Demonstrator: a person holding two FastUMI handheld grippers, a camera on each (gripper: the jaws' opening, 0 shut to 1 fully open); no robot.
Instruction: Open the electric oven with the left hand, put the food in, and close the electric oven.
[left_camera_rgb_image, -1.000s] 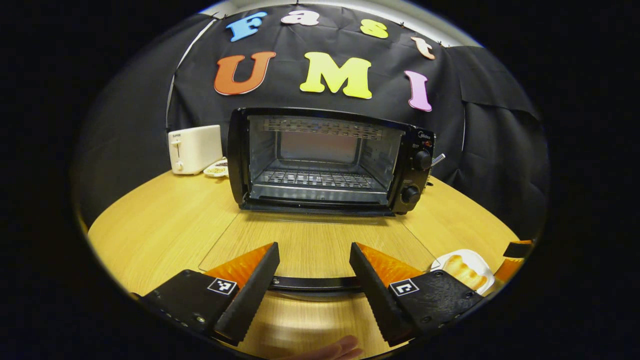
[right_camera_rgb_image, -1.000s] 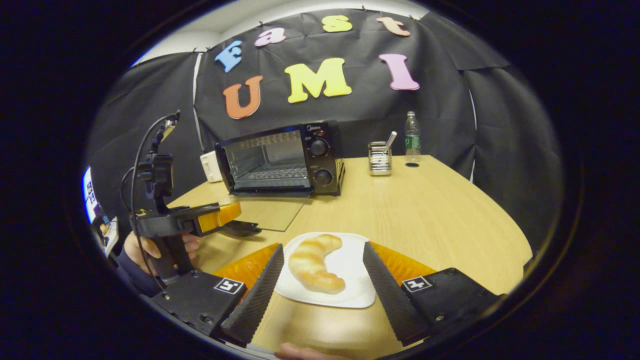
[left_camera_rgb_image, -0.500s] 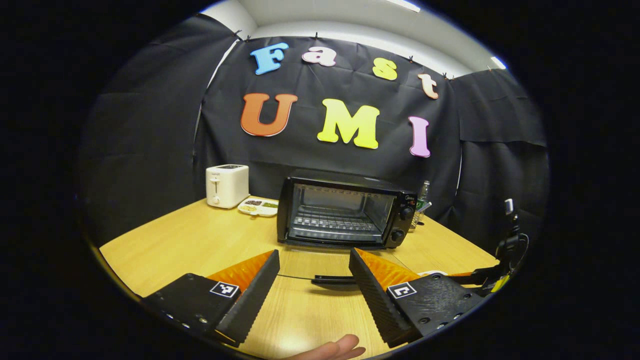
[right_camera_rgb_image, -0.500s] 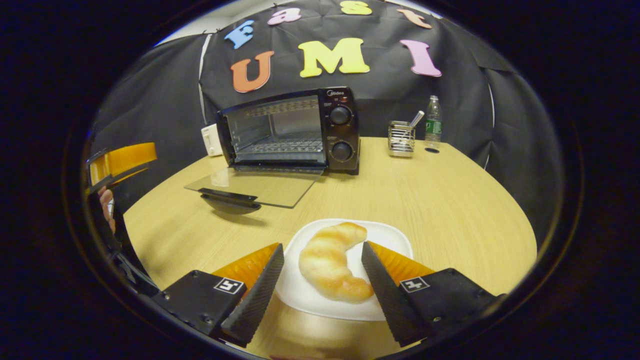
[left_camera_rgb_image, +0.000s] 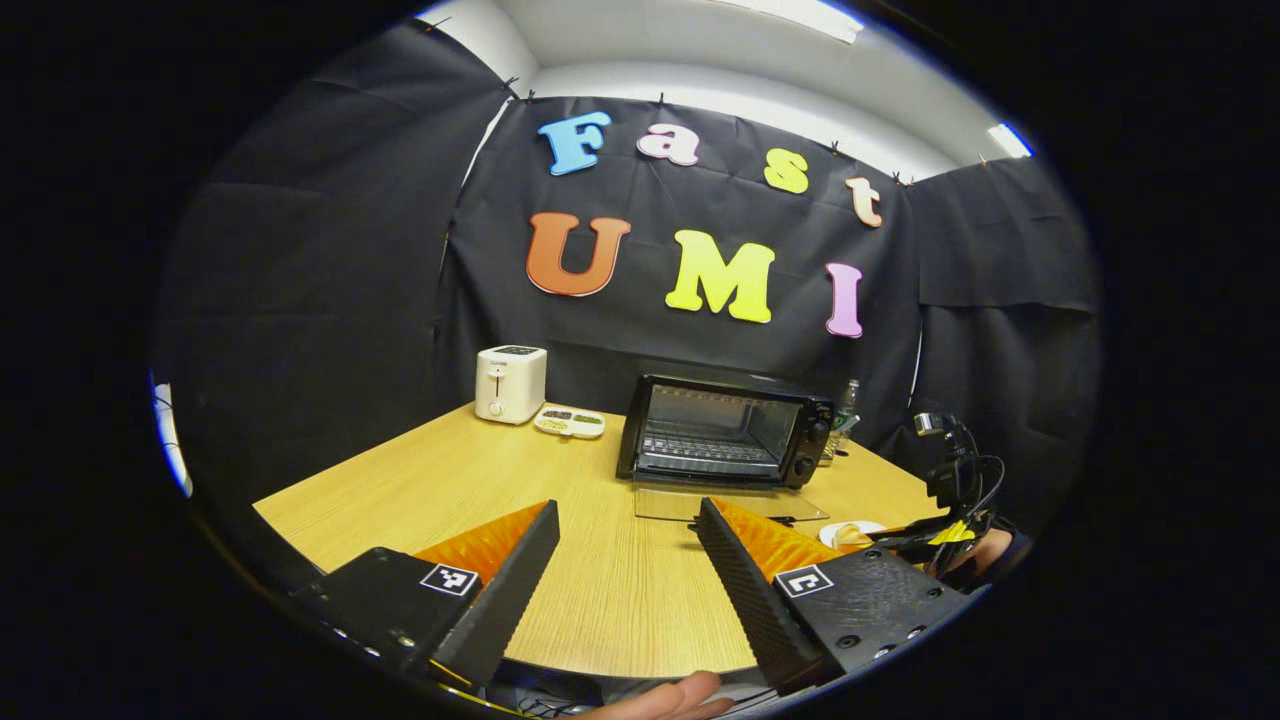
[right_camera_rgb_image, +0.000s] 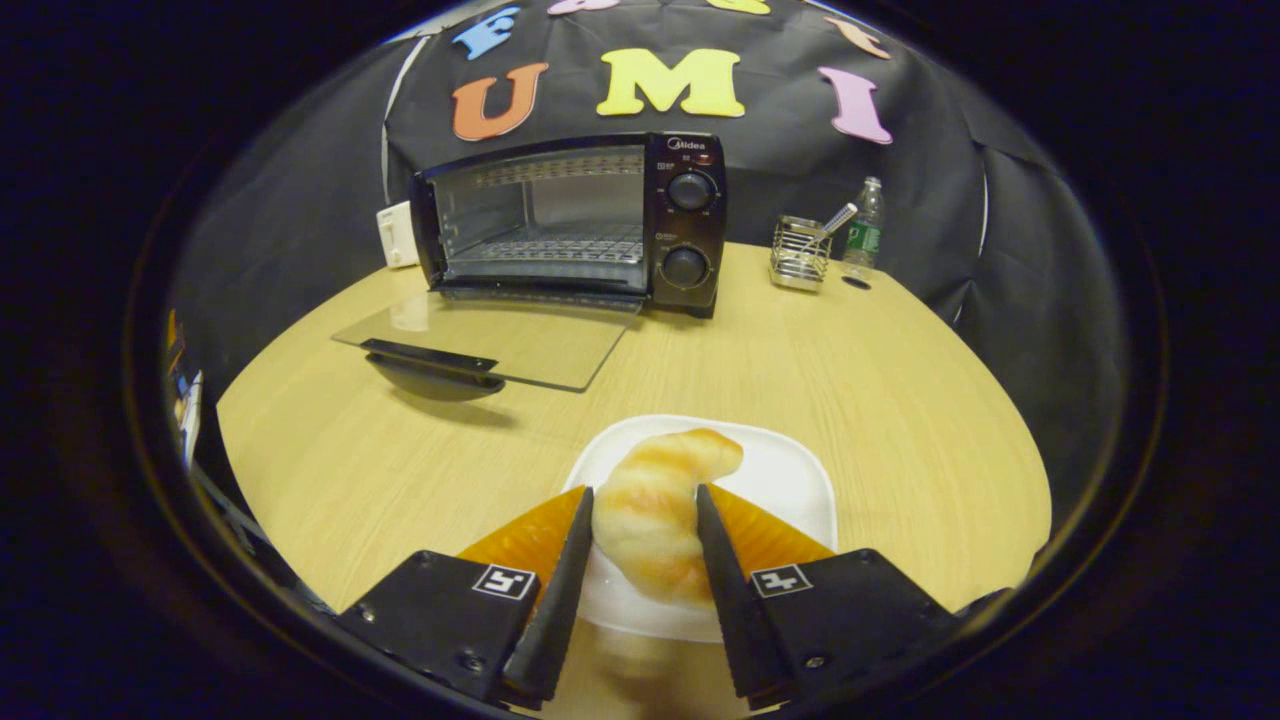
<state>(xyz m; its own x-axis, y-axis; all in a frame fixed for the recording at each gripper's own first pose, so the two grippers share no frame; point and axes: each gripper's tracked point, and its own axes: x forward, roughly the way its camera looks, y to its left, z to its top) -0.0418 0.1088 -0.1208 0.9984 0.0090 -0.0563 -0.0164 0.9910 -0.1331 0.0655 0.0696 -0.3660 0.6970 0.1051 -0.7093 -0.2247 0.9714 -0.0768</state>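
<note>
The black electric oven stands at the back of the table, its glass door folded down flat and the wire rack inside bare. A croissant lies on a white plate near the front edge. My right gripper is shut on the croissant, both fingers pressing its sides. In the left gripper view the oven sits far off. My left gripper hangs open over the near table edge with nothing between its fingers.
A white toaster and a small snack dish sit left of the oven. A wire cutlery holder and a water bottle stand to its right. The door handle juts toward the front.
My left gripper has pulled back from the oven door to the table's near edge. My right gripper has moved forward over the plate and shut on the croissant.
</note>
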